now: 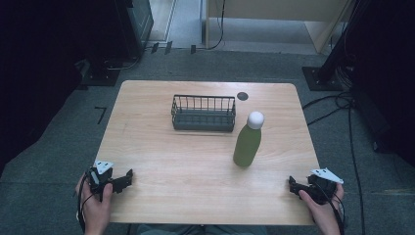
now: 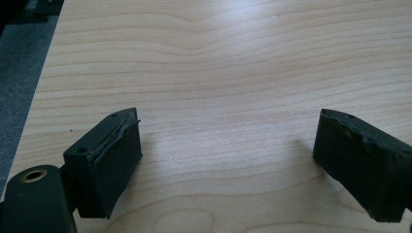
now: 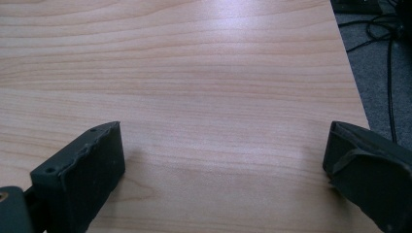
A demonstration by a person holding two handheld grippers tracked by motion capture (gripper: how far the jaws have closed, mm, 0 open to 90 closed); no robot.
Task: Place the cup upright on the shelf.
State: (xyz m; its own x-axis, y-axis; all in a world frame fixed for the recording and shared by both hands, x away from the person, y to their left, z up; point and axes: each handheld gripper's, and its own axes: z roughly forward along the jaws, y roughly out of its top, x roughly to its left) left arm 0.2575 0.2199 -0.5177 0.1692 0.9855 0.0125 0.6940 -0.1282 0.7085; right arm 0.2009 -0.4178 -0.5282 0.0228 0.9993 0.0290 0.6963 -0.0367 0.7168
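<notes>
Green bottle (image 1: 247, 144), upright at the bench's (image 1: 161, 161) three o'clock: we judged it rigid, slippery; grip mid-body. Left tongs (image 1: 128, 177) and right tongs (image 1: 292, 185) gaped wide, empty.

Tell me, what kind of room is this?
Probably a lab or workshop for recording tests, not a home. A plain wooden table stands on grey carpet, cables trail over the floor, and dark equipment stands surround it. A green bottle and wire basket wait there.

Left gripper (image 2: 228, 160) jaws wide apart — bare wooden table (image 2: 233, 63) between.
</notes>
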